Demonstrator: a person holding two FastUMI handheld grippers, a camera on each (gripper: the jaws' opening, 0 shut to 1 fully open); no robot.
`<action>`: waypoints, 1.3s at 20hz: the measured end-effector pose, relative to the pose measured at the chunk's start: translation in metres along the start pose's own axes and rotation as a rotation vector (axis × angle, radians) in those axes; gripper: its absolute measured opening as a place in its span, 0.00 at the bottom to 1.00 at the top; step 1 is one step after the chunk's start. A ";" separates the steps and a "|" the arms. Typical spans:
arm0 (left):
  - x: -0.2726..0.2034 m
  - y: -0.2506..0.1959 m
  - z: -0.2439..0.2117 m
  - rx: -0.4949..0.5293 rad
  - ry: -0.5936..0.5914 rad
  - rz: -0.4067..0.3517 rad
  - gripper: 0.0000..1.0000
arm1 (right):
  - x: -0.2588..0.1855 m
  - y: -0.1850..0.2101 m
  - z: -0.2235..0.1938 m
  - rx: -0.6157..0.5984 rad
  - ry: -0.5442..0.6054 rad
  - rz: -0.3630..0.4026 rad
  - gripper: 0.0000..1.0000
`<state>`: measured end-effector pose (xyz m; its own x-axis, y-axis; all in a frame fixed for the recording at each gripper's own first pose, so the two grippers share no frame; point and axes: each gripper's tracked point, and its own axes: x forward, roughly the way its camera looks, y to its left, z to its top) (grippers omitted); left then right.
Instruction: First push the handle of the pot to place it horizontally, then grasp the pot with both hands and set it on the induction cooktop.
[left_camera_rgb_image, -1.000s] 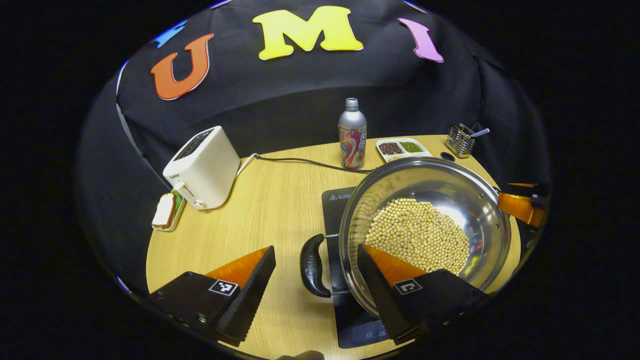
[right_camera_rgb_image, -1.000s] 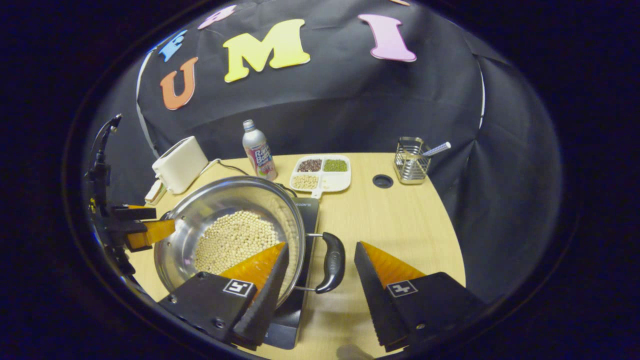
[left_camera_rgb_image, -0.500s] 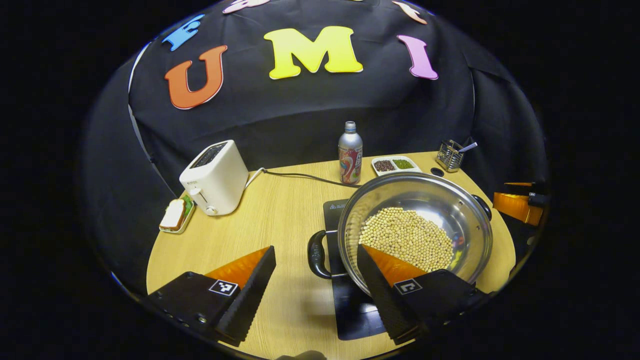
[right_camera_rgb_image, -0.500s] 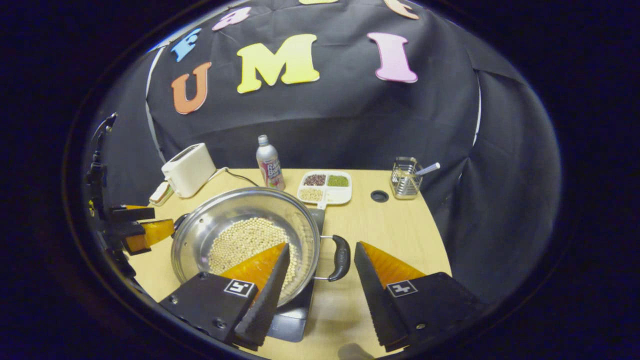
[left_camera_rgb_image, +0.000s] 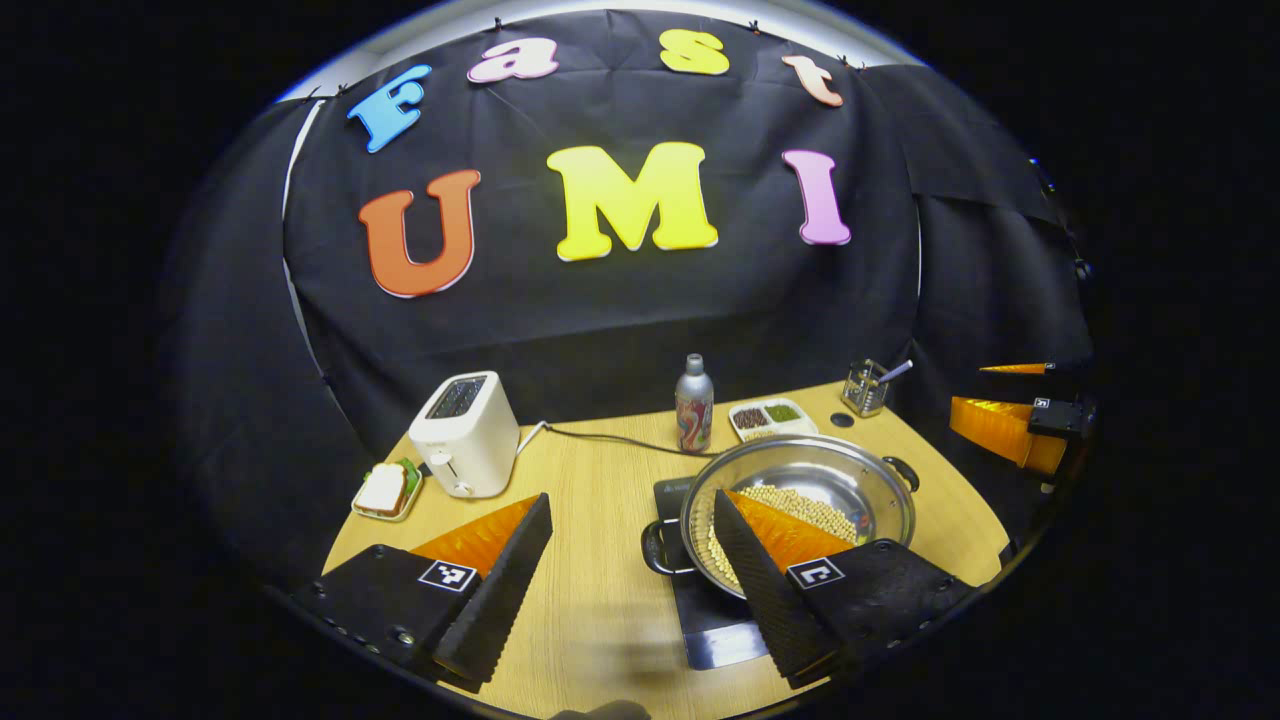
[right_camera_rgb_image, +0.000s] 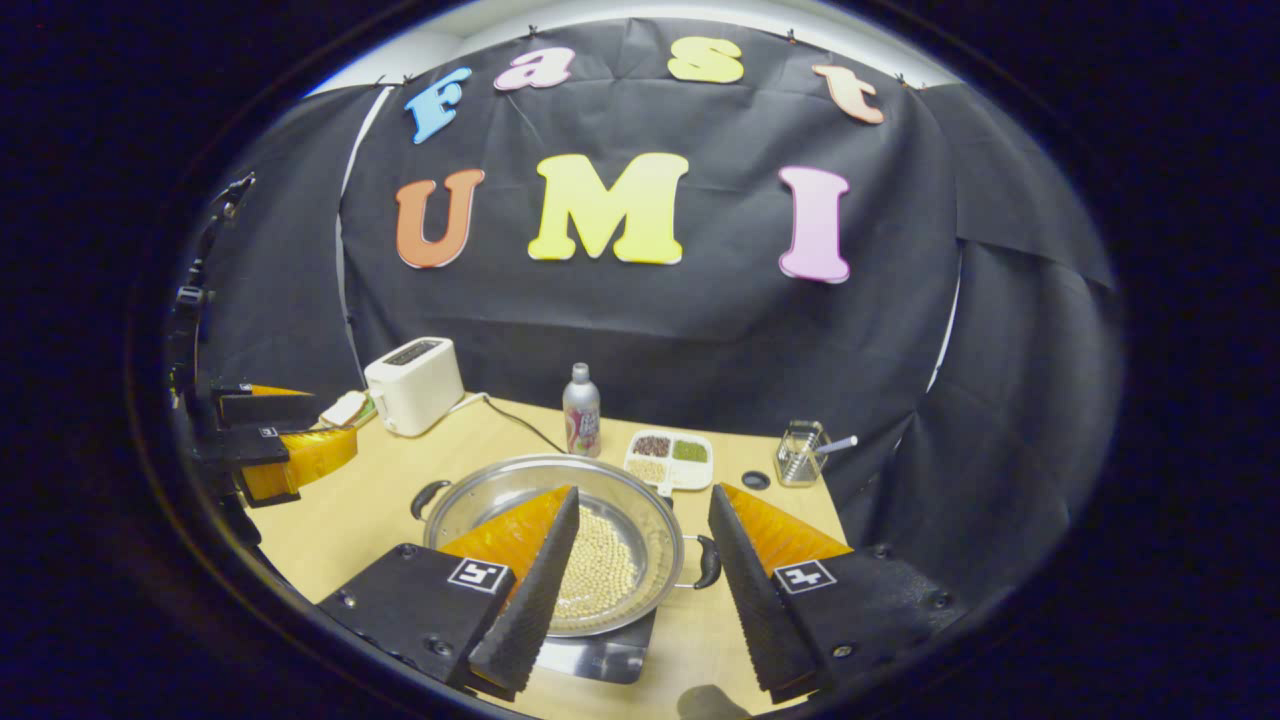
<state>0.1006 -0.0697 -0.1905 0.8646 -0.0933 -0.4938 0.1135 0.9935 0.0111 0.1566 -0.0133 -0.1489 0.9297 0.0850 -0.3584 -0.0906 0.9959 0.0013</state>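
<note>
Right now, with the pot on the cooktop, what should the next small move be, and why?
Probably just hold both grippers back. The pot of beans already sits on the cooktop, and the left gripper and right gripper have open jaws, off its handles.

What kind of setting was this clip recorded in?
Likely a staged kitchen tabletop in a recording booth: a wooden table before black cloth, holding a pot of beans on an induction cooktop, plus a toaster.
</note>
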 end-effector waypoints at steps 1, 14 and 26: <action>-0.008 0.004 0.012 0.000 -0.032 -0.003 0.97 | -0.010 0.007 0.013 0.004 -0.026 -0.002 0.82; -0.140 0.084 0.136 -0.033 -0.380 0.056 0.96 | -0.154 0.064 0.162 0.073 -0.397 -0.001 0.99; -0.209 0.146 0.128 -0.031 -0.439 0.216 0.96 | -0.210 0.032 0.155 0.139 -0.469 -0.105 1.00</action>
<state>-0.0007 0.0863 0.0253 0.9922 0.1033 -0.0697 -0.1004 0.9940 0.0442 0.0135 0.0057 0.0714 0.9945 -0.0424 0.0954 0.0305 0.9919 0.1232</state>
